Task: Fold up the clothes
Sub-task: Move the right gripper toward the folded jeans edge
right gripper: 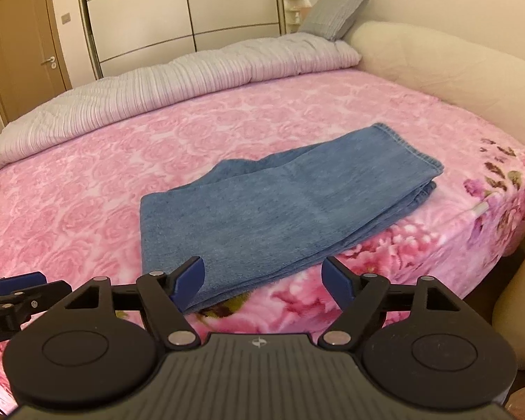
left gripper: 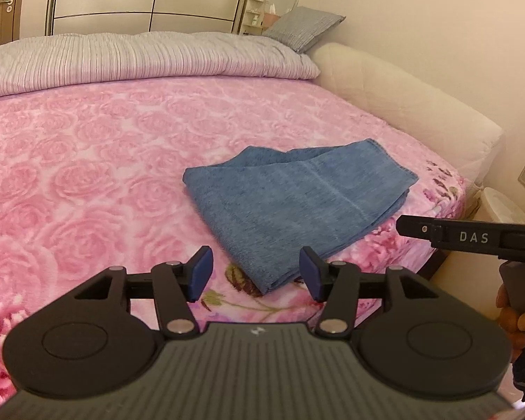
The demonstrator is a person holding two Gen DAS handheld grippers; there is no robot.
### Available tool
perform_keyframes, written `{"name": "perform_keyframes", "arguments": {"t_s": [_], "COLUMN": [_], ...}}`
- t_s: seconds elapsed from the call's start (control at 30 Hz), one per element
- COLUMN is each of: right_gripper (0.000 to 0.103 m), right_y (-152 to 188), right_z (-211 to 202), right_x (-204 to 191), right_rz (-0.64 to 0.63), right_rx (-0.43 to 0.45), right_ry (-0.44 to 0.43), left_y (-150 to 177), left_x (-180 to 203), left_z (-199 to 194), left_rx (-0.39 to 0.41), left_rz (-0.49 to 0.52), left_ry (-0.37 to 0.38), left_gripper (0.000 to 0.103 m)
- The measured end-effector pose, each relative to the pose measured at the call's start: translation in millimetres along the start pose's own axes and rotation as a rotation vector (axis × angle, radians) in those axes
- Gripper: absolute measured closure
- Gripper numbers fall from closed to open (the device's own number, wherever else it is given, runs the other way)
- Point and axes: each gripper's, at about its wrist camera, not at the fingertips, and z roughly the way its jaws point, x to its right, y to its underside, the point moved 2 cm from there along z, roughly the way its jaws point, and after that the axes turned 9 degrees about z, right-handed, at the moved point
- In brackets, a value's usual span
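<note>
A pair of blue jeans [left gripper: 297, 206] lies folded in a flat stack on the pink rose-patterned blanket [left gripper: 87, 175], near the bed's front right corner. It also shows in the right wrist view [right gripper: 280, 210]. My left gripper [left gripper: 257, 276] is open and empty, just short of the stack's near corner. My right gripper [right gripper: 264, 285] is open and empty, above the stack's near edge. The right gripper's body [left gripper: 472, 238] shows at the right of the left wrist view. The left gripper's fingers [right gripper: 14, 288] show at the left edge of the right wrist view.
A grey striped duvet [left gripper: 140, 59] and a grey pillow [left gripper: 302, 26] lie at the far side of the bed. A cream padded headboard [left gripper: 402, 98] runs along the right. Wardrobe doors [right gripper: 185, 10] stand behind. A white bin [left gripper: 504, 206] sits beside the bed.
</note>
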Motion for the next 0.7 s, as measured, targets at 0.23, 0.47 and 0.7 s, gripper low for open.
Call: {"name": "perform_keyframes", "arguments": {"t_s": [0.23,0.47,0.7], "right_gripper": [0.023,0.020,0.020], "right_y": [3,18,48], "right_z": [-8,6,41], "right_x": [-2,-7,-39], "right_rz": [-0.027,-0.148,-0.445], "right_rx": [0.034,0.062,0.019], "right_ry": [-0.009,-0.043,-0.077], "left_y": [1,14,29], "left_x": [-4,-23,-47], "left_z": [-2,23,61], "left_rx": [0.000,-0.066,-0.158], "left_rz": [0.009,-0.019,-0.059], "left_ry": [0.013,0.062,0.083], "left_gripper": [0.054,0.054,0.054]}}
